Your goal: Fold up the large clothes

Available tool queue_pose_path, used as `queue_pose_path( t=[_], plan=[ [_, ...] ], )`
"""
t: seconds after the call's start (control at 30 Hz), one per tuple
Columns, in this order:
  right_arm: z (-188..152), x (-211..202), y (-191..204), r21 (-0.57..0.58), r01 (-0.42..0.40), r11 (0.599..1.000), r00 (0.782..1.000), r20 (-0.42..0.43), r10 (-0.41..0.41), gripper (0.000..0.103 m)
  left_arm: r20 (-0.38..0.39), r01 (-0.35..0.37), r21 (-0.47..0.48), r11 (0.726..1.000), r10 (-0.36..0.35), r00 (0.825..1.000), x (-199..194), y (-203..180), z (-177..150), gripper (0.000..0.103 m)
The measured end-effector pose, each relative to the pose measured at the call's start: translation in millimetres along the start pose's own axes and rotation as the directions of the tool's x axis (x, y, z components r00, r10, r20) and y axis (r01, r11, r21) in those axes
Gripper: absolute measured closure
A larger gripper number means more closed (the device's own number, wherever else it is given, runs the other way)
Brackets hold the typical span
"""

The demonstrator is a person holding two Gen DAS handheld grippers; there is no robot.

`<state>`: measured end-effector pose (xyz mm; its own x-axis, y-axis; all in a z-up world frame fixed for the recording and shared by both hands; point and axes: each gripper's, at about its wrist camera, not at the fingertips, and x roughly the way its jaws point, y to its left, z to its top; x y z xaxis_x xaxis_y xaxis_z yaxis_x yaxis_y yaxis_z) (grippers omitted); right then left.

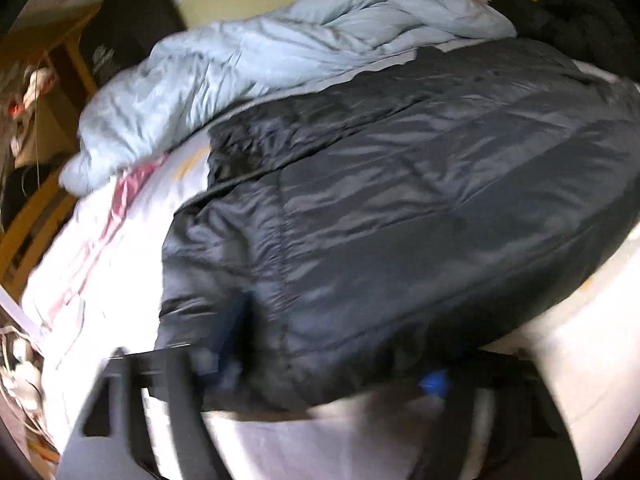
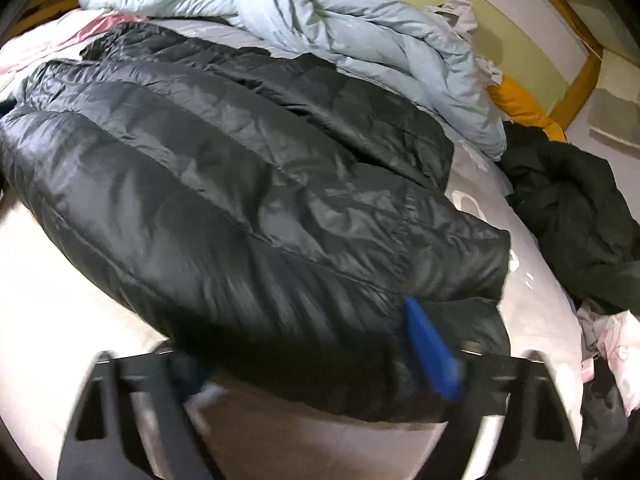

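While both claws reach the near hem of the dark, shiny quilted puffer jacket (image 1: 400, 184), its padding bulges between each pair of blue-tipped fingers. The left gripper (image 1: 332, 364) and right gripper (image 2: 316, 360) both straddle that edge, but blur hides whether the pads press, so I cannot tell if either grasps. The jacket lies spread on the white bed sheet (image 2: 60, 272), long axis running left to right. Beyond it lies a crumpled pale blue duvet (image 1: 248, 52).

The jacket (image 1: 400, 184) lies on the bed (image 1: 100, 248), before the duvet (image 1: 240, 64).
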<state>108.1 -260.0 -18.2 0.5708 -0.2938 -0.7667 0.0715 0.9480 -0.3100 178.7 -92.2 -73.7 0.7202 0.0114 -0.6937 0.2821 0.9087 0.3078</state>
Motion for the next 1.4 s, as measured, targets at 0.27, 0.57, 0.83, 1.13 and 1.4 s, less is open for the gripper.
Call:
queue_pose_path(
  t=[0.27,0.57,0.83,1.13,1.4],
  plan=[
    [-16.3,-30.6,-12.2,0.072,-0.034,0.997,0.999,0.013,0.033,0.075,-0.022,-0.001,-0.039,0.999,0.001,1.0,-33.3,3.2,-22.7,0.085],
    [-86.2,-84.8,14.0,-0.037,-0.044,0.998,0.999,0.029,0.045,0.029,0.005,0.066,-0.057,0.996,-0.065,0.998,-84.7,7.3,-65.3,0.033],
    [-75.8,-116.9,-76.8,0.302,-0.292,0.907,0.951,0.196,0.241,0.028,0.093,0.234,-0.314,0.92,-0.215,0.972,-107.1,75.5,-44.8,0.02],
    [-58.3,-71.8,-151.1,0.485,-0.124,0.865,0.992,0.075,0.1,0.028,0.018,0.239,-0.378,0.895,-0.251,0.968,-47.2,106.1,0.0,0.02],
    [-49.4,-31.9,-139.9,0.427,-0.194,0.883,0.978,0.015,0.207,0.028,-0.119,0.217,-0.394,0.893,-0.283,0.952,8.8,100.5,-2.2,0.031]
  ],
)
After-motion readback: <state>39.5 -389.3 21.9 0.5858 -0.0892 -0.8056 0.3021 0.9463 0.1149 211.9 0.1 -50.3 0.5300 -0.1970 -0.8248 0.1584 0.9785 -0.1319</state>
